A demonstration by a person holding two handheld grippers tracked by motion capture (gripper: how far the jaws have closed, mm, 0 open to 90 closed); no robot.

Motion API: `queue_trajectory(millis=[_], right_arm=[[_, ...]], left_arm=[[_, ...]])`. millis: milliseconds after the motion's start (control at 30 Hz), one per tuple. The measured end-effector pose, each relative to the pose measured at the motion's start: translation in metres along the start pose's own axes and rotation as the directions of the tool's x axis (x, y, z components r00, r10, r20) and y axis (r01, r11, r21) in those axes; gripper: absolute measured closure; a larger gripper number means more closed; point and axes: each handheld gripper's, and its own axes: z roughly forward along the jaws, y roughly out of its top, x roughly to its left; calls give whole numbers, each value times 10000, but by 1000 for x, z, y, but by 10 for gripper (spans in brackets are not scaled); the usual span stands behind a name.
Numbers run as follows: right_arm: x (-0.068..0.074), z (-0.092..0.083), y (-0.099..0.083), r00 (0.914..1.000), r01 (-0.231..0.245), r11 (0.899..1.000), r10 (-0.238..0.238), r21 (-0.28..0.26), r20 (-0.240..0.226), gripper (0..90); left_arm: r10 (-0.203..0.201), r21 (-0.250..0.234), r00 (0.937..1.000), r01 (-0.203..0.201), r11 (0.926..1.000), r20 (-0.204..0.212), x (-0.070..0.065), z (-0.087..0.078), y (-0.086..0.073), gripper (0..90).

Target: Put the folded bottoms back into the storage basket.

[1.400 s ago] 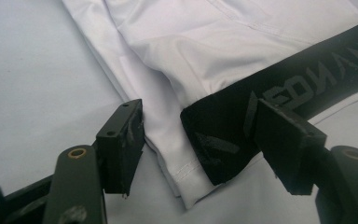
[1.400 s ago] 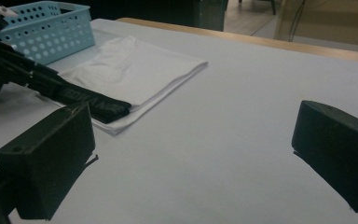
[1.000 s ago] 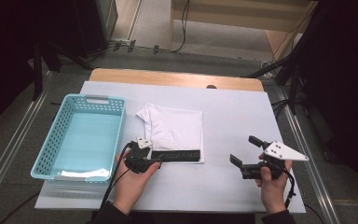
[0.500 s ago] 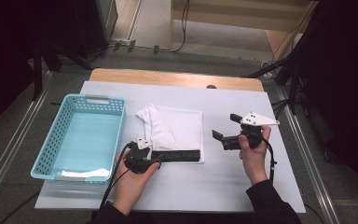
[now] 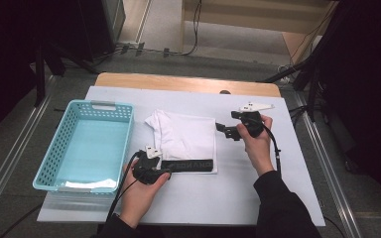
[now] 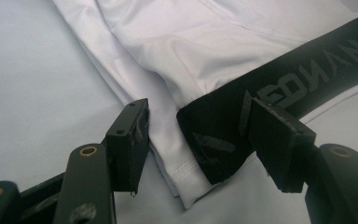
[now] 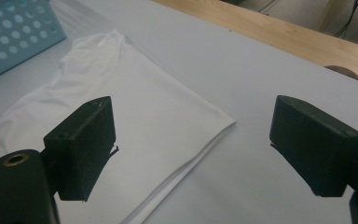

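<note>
High view shows folded white garment (image 5: 186, 136) just right of blue basket (image 5: 87, 144), not yet lifted; left gripper (image 5: 164, 171) gaping astride its black waistband (image 5: 188, 165), right gripper (image 5: 224, 130) closing, empty, beside its far corner.

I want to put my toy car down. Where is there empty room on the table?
Bare white tabletop lies between the folded white garment and the near edge, and behind it toward the wooden strip. Crowded: the turquoise plastic basket at left.
</note>
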Motion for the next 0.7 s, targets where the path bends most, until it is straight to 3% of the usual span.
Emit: queue_trajectory(millis=[233,300,433,600,700], right_arm=[[-9,26,9,9998,103,9967,-116,800,156,175],[-14,36,14,9999,-132,9955,127,942,57,242],[-18,46,17,10000,-30,9922,25,1247,46,295],[-20,69,14,10000,1,9782,-22,2077,97,369],[-22,76,11,10000,-46,9745,27,2245,88,380]], left_arm=[[-40,0,9999,40,10000,127,2,-1,0,416],[-101,-27,9997,102,9999,207,3,-1,0,427],[-122,-49,9997,123,9999,226,4,-1,0,430],[-104,-69,9997,105,9999,215,4,-1,-1,432],[-88,-61,9997,90,9999,222,4,-1,-1,433]])
